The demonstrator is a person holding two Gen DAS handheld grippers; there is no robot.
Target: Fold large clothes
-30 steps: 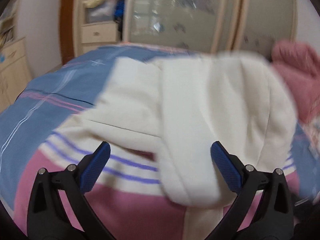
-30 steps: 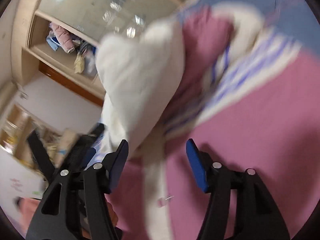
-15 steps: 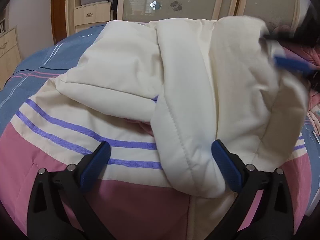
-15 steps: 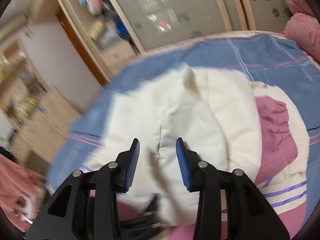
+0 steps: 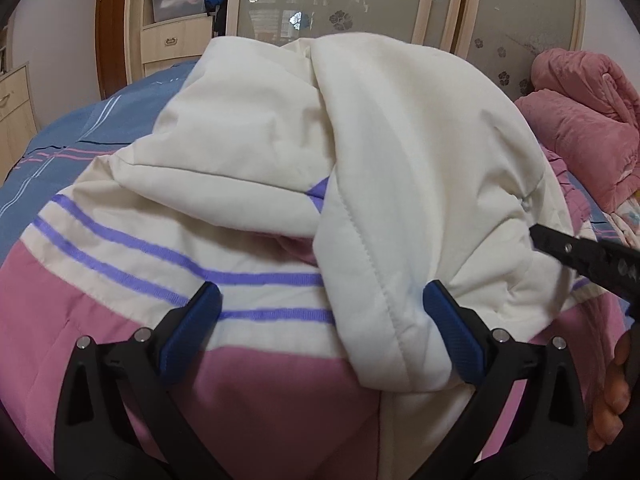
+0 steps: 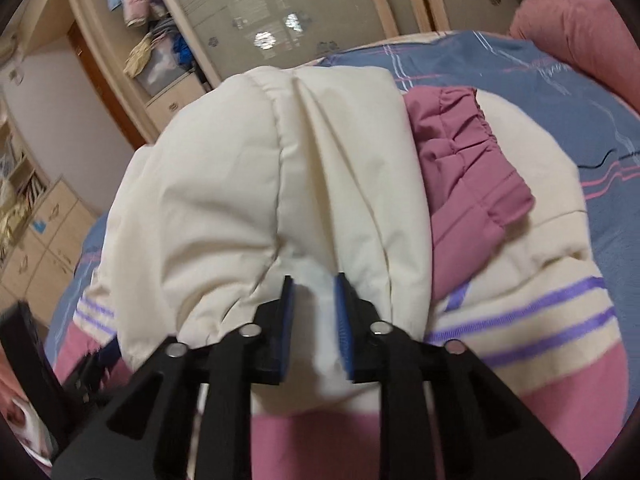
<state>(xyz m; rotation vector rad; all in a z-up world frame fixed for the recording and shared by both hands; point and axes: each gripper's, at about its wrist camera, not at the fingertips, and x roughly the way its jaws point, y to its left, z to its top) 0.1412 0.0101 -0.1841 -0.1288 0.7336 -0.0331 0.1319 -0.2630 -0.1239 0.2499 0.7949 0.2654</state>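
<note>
A padded jacket [image 5: 248,152] in cream and pink with purple stripes lies bunched on the bed. Its cream sleeve [image 5: 380,240] is folded across the body, and the sleeve end rests between the fingers of my left gripper [image 5: 320,320], which is open wide; the right pad touches the cloth. My right gripper [image 6: 314,308] has a fold of the cream sleeve [image 6: 340,160] pinched between its narrow-set pads, and its jaws are opening. A pink elastic cuff [image 6: 468,168] shows beside that fold. One black finger [image 5: 568,250] of the right gripper reaches in from the right.
A blue striped bedsheet [image 5: 60,152] lies under the jacket. A pink quilt [image 5: 580,120] is piled at the right. Behind the bed stand a wardrobe with frosted doors [image 5: 340,0] and drawers [image 5: 168,40]. A person's hand [image 5: 616,392] shows at the right edge.
The right gripper rolled upright, swung onto the cream sleeve and now has a fold between its pads. The left gripper sank closer to the jacket and stayed open.
</note>
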